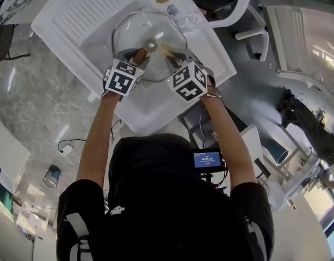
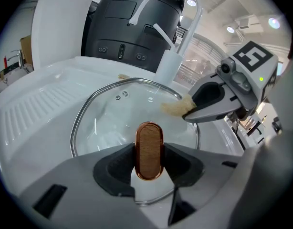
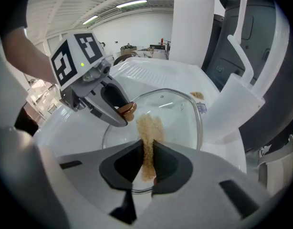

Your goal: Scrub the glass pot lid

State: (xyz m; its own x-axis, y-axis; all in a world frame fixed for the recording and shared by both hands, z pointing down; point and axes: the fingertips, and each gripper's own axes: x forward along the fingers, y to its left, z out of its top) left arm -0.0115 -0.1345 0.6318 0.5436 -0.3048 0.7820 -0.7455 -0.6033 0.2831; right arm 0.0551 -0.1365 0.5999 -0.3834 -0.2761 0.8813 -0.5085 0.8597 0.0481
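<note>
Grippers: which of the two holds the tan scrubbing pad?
The right gripper: its fingers pinch the tan pad over the glass lid. The left gripper grips the lid's copper-rimmed knob instead.

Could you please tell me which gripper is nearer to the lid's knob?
Left. The left gripper is shut on the knob; the right gripper is beside it, holding a tan pad on the glass lid.

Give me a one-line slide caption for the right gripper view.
Right gripper pinches a tan pad over the glass lid in the sink; left gripper clamps the knob.
</note>
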